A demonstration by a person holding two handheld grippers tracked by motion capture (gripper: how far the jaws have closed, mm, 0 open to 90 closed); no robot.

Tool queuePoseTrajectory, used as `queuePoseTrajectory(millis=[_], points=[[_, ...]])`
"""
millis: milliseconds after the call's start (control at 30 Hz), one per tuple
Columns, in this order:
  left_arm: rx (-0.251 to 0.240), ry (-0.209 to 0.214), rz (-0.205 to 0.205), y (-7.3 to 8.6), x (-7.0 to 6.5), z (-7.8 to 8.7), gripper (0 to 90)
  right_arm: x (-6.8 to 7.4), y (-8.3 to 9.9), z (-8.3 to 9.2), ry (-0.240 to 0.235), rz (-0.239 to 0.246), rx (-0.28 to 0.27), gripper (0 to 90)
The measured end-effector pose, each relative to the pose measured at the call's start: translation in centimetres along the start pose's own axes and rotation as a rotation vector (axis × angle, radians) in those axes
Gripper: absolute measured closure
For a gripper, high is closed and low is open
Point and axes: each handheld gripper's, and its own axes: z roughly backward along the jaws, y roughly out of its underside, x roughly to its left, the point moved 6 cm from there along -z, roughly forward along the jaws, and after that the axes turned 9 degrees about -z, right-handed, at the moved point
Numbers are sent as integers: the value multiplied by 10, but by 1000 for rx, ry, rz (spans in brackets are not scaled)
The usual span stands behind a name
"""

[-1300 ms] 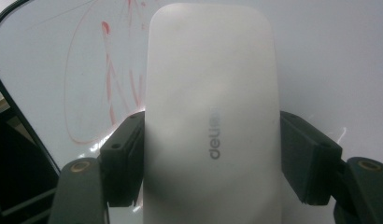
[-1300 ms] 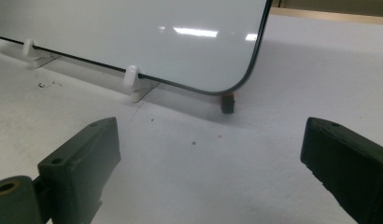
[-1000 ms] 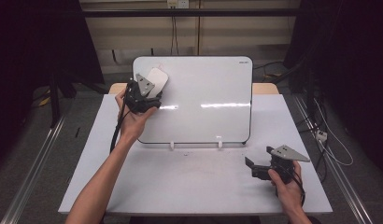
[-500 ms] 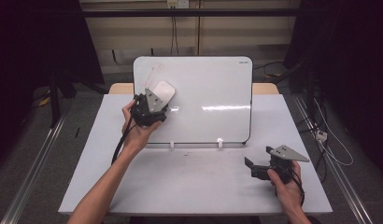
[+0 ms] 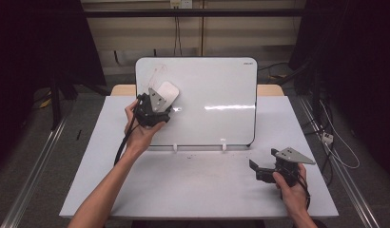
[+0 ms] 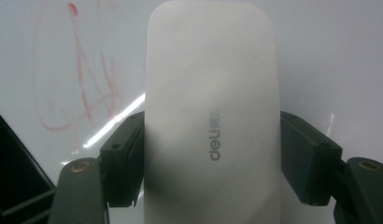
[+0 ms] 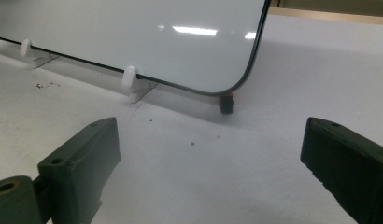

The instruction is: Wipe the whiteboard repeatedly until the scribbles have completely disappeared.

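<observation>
A white whiteboard (image 5: 217,90) leans back on two white clips (image 5: 175,147) on the table. Faint red marker scribbles (image 6: 82,84) sit at its upper left. My left gripper (image 5: 157,102) is shut on a white board eraser (image 5: 167,91), which lies against the board just right of the scribbles. Both black jaws pinch the eraser (image 6: 210,121) at its sides. My right gripper (image 5: 259,168) rests on the table at the front right, open with nothing between its jaws. It faces the whiteboard's lower right corner (image 7: 236,79).
The white table (image 5: 198,185) has bare room in front of the board. A small red-and-black object (image 7: 225,103) lies under the board's lower right corner. Tiny dark specks (image 7: 45,85) dot the table near one clip. Cables and dark curtains surround the table.
My left gripper has slid the eraser to the right and slightly down across the board, away from its upper left corner. The right gripper has stayed where it was.
</observation>
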Motion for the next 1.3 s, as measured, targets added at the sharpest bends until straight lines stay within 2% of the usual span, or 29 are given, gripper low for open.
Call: queuePoseTrajectory(millis=[200, 267, 333, 367, 500, 600, 700, 767, 833, 1133, 1233, 1300], points=[[-10, -23, 36, -21, 24, -6, 311, -1, 0, 0, 3, -3, -1, 46], [3, -26, 31, -23, 25, -9, 311, 0, 0, 0, 0, -2, 2, 46], [-8, -44, 27, -21, 24, -9, 311, 0, 0, -1, -1, 1, 1, 46], [-13, -38, 27, -21, 23, -8, 311, 0, 1, -1, -2, 0, 2, 46], [4, -13, -34, -13, 7, -6, 312, -1, 0, 0, 2, -5, 0, 46], [0, 0, -39, -6, -7, -4, 312, 0, 0, 1, 0, 2, 1, 46], [2, -5, -41, -5, -12, -2, 311, 1, 0, -1, 0, 3, 4, 45], [10, 16, -32, -6, -9, -4, 311, 2, 0, -3, -1, 3, 5, 46], [15, 20, -41, -9, -7, -6, 311, 2, 0, -4, -2, 4, 6, 46], [13, 9, -16, -41, 21, -15, 311, 2, 0, -3, -10, 4, 6, 45], [4, 4, 19, -48, 30, -18, 311, 0, 0, -2, -8, -1, 3, 46], [5, 2, 19, -48, 31, -20, 311, -1, 0, -2, -6, -6, 3, 46]])
